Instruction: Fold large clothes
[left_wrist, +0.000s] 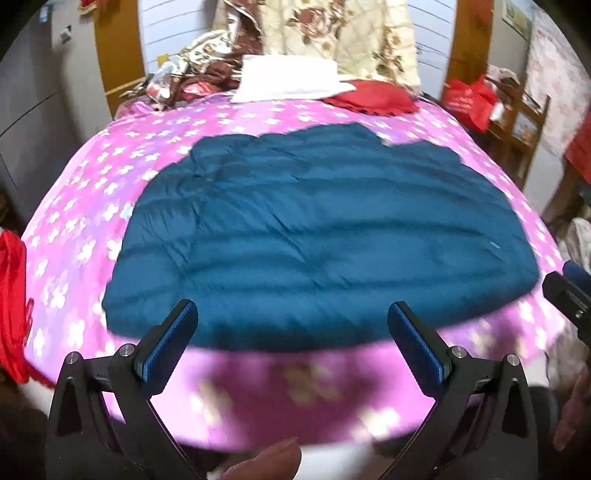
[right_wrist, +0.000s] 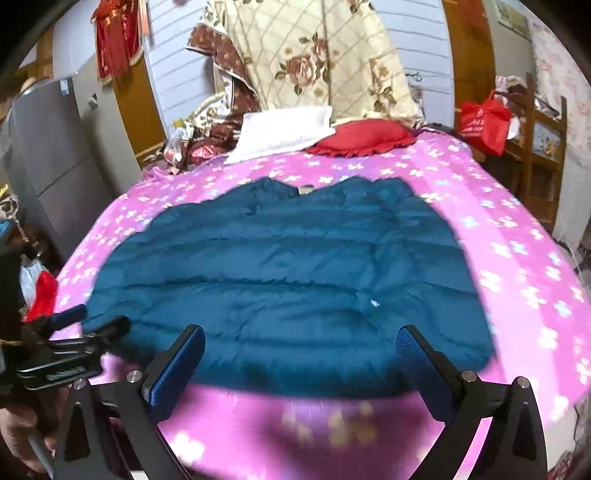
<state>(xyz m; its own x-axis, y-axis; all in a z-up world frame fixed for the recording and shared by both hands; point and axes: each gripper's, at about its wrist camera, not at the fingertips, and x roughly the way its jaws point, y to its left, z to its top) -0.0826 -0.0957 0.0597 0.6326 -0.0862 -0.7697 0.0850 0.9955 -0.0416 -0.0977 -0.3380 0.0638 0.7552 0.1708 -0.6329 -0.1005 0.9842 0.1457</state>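
Note:
A large teal quilted jacket (left_wrist: 317, 229) lies spread flat on the pink flowered bedspread (left_wrist: 74, 229), collar toward the far end. It also shows in the right wrist view (right_wrist: 288, 280). My left gripper (left_wrist: 291, 310) is open and empty, held just above the jacket's near hem. My right gripper (right_wrist: 301, 336) is open and empty, also over the near hem. The right gripper shows at the right edge of the left wrist view (left_wrist: 569, 291); the left gripper shows at the left edge of the right wrist view (right_wrist: 77, 332).
At the bed's far end lie a white pillow (right_wrist: 284, 133), a red cushion (right_wrist: 365, 138) and a heaped floral quilt (right_wrist: 314, 59). A grey cabinet (right_wrist: 55, 166) stands left. A wooden shelf with a red bag (right_wrist: 484, 122) stands right. Red cloth (left_wrist: 13, 306) hangs at the bed's left edge.

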